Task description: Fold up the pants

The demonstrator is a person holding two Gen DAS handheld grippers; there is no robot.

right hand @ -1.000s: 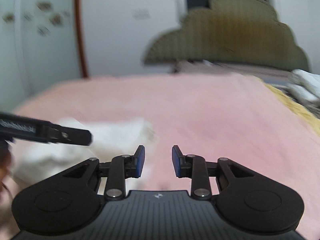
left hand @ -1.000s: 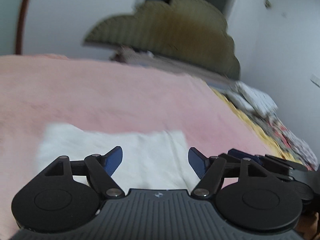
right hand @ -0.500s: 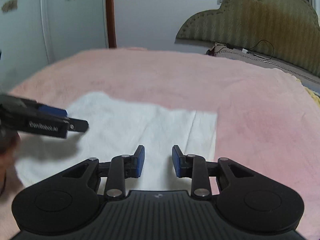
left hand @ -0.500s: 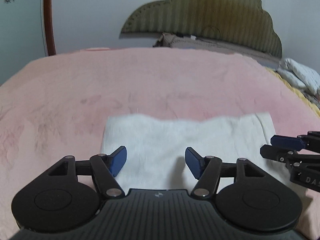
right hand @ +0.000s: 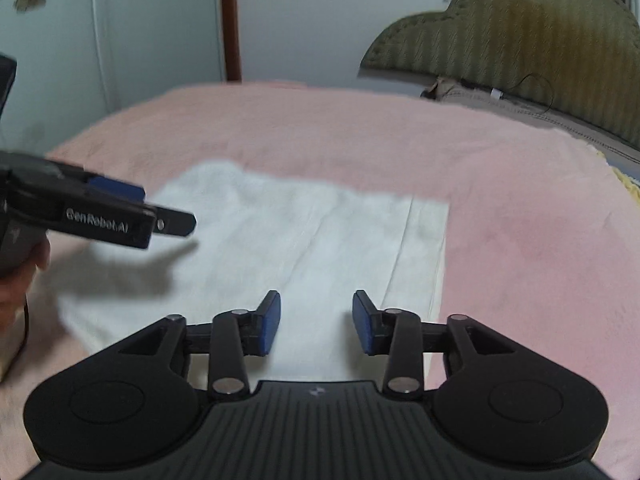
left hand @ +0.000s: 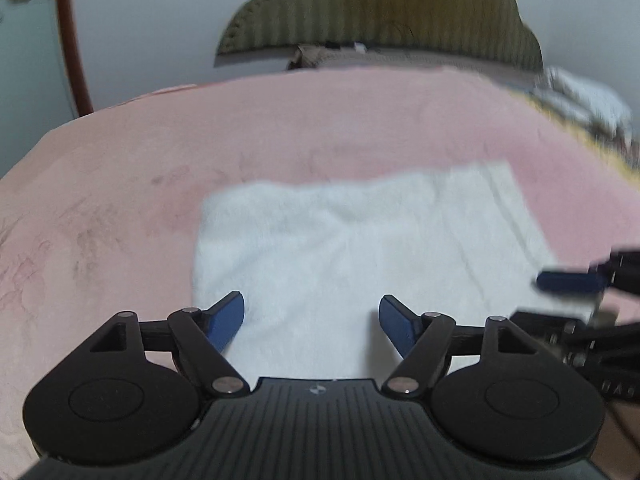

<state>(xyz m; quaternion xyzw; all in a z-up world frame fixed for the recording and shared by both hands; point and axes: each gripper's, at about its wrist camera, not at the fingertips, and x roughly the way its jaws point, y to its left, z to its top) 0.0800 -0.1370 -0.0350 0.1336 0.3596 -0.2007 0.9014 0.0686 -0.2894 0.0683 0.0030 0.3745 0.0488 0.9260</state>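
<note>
I hold my left gripper [left hand: 311, 316] spread wide and empty, my right gripper [right hand: 316, 318] parted, gripping nothing; the folded white pants [right hand: 304, 240] lie just ahead under both on the pink blanket [right hand: 520, 200], their near edge hidden behind the gripper bodies, details blurred

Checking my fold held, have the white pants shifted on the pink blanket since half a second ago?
Cannot tell: the pants lie flat on the blanket, same shape, but both cameras moved.

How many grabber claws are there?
2. The left gripper hangs open over the near-left part of the white pants. The right gripper hangs open over their right side.
</note>
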